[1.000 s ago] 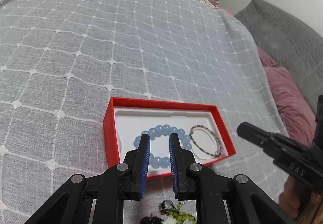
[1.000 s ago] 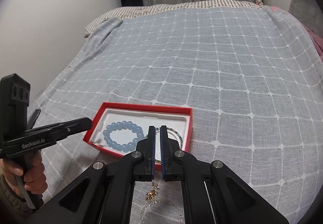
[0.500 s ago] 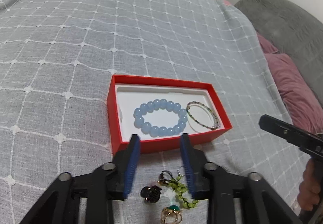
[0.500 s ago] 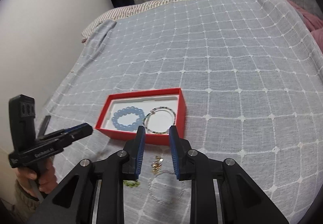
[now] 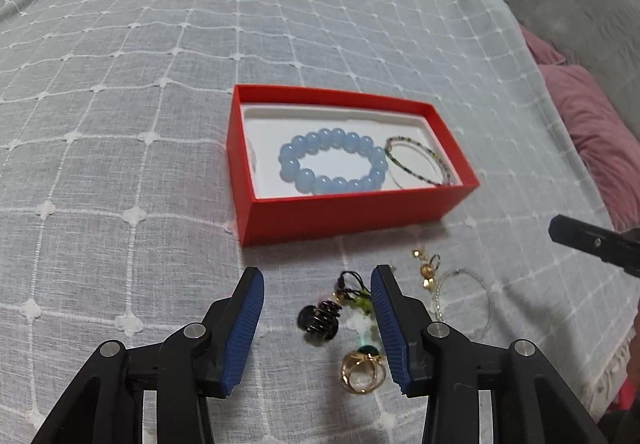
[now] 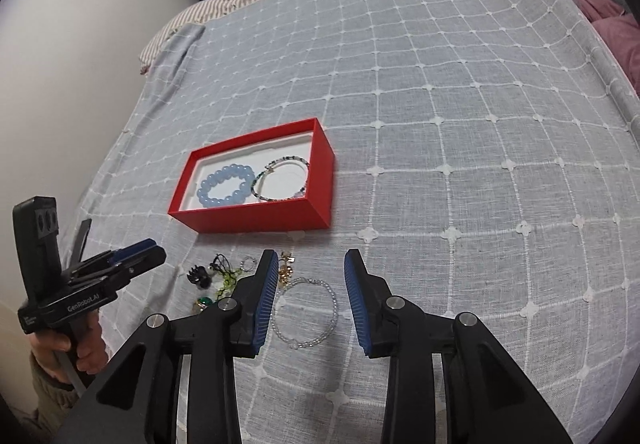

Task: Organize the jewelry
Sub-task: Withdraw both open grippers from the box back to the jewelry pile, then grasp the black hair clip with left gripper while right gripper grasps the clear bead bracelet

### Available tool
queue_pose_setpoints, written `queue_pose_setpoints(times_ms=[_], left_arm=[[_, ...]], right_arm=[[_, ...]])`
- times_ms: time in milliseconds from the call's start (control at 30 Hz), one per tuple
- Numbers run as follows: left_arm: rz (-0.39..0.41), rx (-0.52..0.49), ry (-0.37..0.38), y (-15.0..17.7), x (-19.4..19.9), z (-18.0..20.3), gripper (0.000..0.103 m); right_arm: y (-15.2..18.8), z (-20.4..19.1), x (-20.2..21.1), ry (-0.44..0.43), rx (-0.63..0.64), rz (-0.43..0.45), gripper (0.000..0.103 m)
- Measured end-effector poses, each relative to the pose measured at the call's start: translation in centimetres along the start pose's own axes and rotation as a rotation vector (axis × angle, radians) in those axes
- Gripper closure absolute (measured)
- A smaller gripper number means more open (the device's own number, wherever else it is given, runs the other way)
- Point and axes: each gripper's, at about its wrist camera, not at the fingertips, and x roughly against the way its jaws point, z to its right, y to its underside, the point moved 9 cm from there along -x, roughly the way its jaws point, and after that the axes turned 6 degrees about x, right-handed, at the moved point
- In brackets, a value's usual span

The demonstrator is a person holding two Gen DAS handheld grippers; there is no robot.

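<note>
A red box (image 5: 344, 211) sits on the bed's grey checked bedspread (image 5: 120, 103), and everything else is placed relative to it. Inside the box, on its white liner, a bracelet of large pale blue beads (image 5: 332, 161) lies toward the left half, and a thin bracelet of small multicoloured beads (image 5: 418, 161) lies just beside it toward the right end, the two touching or nearly so.

On the bedspread in front of the box's near wall lies a loose cluster of jewelry. A small black coiled piece (image 5: 320, 318) lies nearest the middle of that wall, with a green beaded piece on a dark cord (image 5: 356, 298) just right of it. A gold ring with a green stone (image 5: 362, 368) lies farther out from the box. Small gold earrings (image 5: 428, 268) lie in front of the box's right corner, and a clear beaded bracelet (image 6: 306, 314) lies just beyond them, farther from the box.

The left gripper (image 5: 318, 328) hangs over the black piece and the green piece with its blue pads spread wide, holding nothing. The right gripper (image 6: 312, 300) is likewise spread apart and empty, framing the clear bracelet in front of the box.
</note>
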Motion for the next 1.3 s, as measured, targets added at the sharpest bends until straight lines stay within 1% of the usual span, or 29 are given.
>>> queue_pose_setpoints(times_ms=[167, 367, 700, 833, 1033, 1133, 1233, 1300], left_arm=[[-0.008, -0.008, -0.013, 0.2, -0.4, 0.0, 0.056], [-0.042, -0.032, -0.033, 1.0, -1.3, 0.3, 0.056], [-0.089, -0.102, -0.071, 2.6, -3.2, 1.1, 0.056], [-0.098, -0.118, -0.087, 2.9, -3.7, 1.1, 0.056], [-0.096, -0.119, -0.095, 2.8, -3.9, 0.9, 0.059], [-0.101, -0.127, -0.099, 2.9, -4.2, 1.0, 0.061], [-0.105, -0.136, -0.104, 3.0, -4.5, 1.1, 0.066], [-0.109, -0.141, -0.107, 3.1, -4.7, 1.1, 0.071]], right_arm=[[0.1, -0.2, -0.2, -0.002, 0.011, -0.009, 0.066], [1.4, -0.2, -2.5, 0.025, 0.021, -0.084, 0.066], [2.2, 0.9, -3.7, 0.044, -0.01, -0.136, 0.066], [2.3, 0.8, -3.8, 0.044, -0.01, -0.144, 0.066], [2.4, 0.7, -4.0, 0.049, -0.004, -0.148, 0.066], [2.6, 0.9, -4.2, 0.054, -0.006, -0.154, 0.066], [2.9, 0.9, -4.7, 0.062, -0.003, -0.171, 0.066], [3.2, 0.9, -5.2, 0.067, 0.003, -0.185, 0.066]])
